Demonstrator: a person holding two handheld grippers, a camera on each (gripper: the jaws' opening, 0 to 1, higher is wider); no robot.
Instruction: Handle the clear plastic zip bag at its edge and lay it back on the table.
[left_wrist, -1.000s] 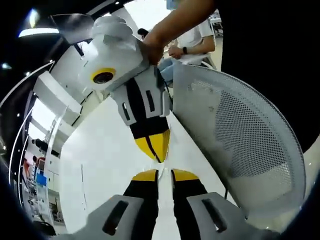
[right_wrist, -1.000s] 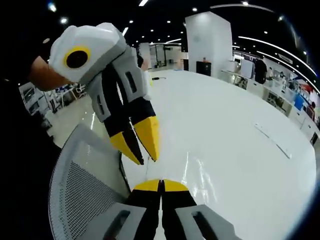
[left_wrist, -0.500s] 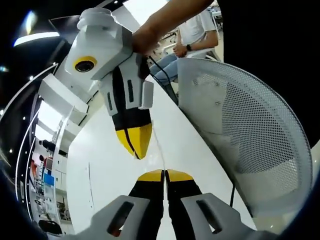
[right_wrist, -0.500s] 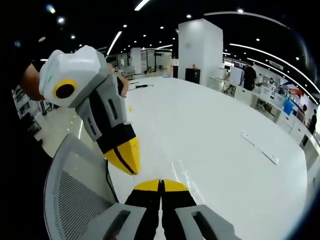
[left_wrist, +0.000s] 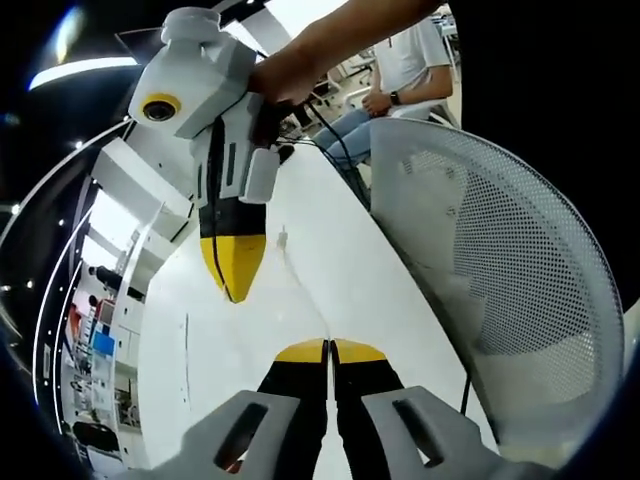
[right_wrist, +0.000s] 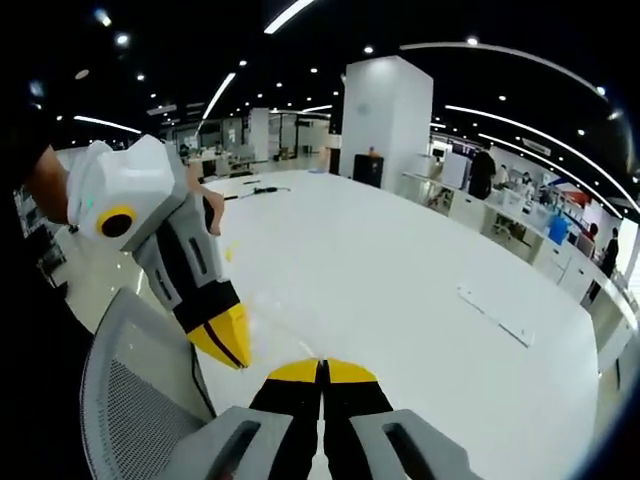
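Thin, limp and slippery, the clear plastic zip bag (left_wrist: 301, 287) shows as a faint film above the table (left_wrist: 215, 345), rising toward 11 o'clock from the left gripper (left_wrist: 325, 346), whose pressed-together jaws seemingly pinch its edge, the best hold; the right gripper (left_wrist: 231, 292) is closed too.

Left gripper (left_wrist: 329, 350) jaws closed, right gripper (left_wrist: 231, 280) above white table (left_wrist: 240, 340), mesh chair (left_wrist: 500, 290)

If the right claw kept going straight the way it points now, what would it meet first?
Probably the white table: the right claw, jaws together, points low across its bare top. Depth is unclear.
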